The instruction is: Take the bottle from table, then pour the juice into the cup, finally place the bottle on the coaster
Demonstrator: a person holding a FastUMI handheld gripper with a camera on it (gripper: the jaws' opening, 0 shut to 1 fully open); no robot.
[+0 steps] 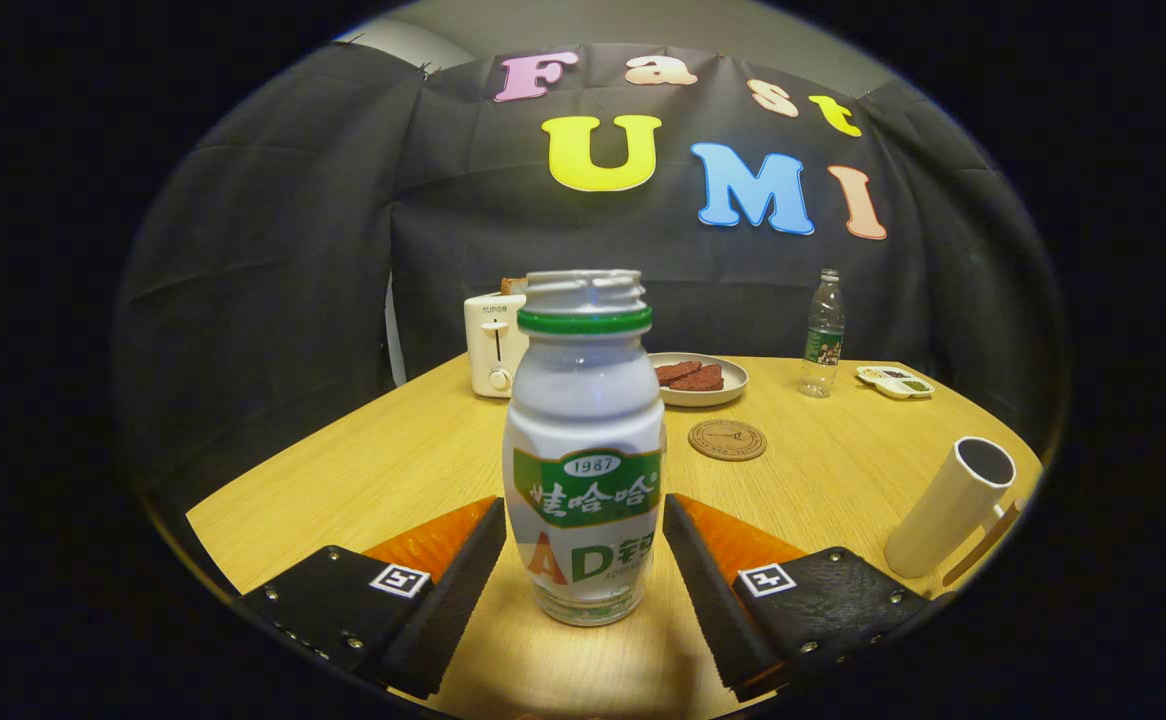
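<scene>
Currently the claw (583, 545) stands wide, its fingers (463, 590) flanking the upright bottle (584, 450) on the surface (343, 470), with narrow gaps either side, not pressing it

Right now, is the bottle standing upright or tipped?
Upright. The bottle stands base-down on the table between the open gripper jaws, its uncapped neck pointing straight up; neither jaw visibly presses on it.
</scene>
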